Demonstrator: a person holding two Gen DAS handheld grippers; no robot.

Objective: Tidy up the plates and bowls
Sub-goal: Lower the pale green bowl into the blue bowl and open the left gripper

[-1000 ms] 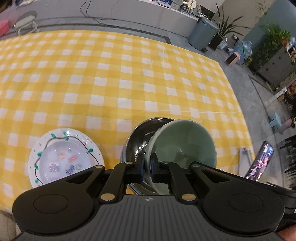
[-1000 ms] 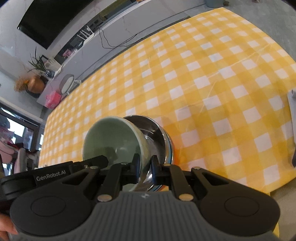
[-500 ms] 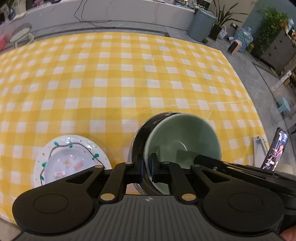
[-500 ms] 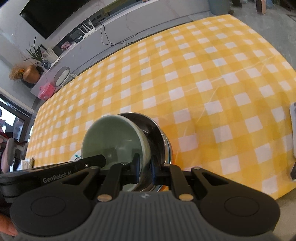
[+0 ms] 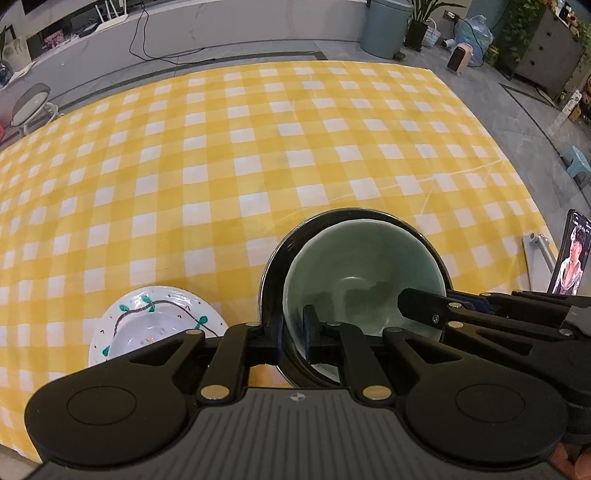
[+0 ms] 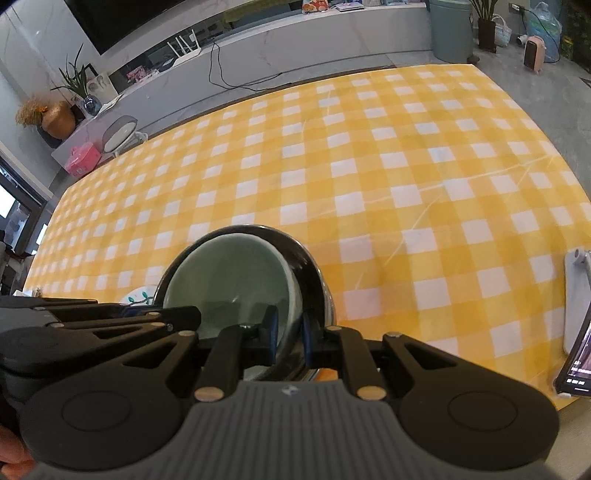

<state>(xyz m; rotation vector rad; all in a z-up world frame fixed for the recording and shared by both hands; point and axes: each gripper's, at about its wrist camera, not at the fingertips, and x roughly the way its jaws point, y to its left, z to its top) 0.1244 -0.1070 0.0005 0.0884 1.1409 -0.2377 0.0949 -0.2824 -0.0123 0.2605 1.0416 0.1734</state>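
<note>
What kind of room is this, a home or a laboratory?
Probably a living or dining room at home: a table with a yellow checked tablecloth, a television above a long low cabinet, and potted plants along the wall.

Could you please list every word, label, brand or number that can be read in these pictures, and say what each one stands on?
No text can be read in the current views.
Phone: small lines on its screen, too blurred to read.
Pink box: dark marking, too small to read.
Plate: painted vines and dots only, no words.
Both tongs bodies: only a small round emblem, no letters.
</note>
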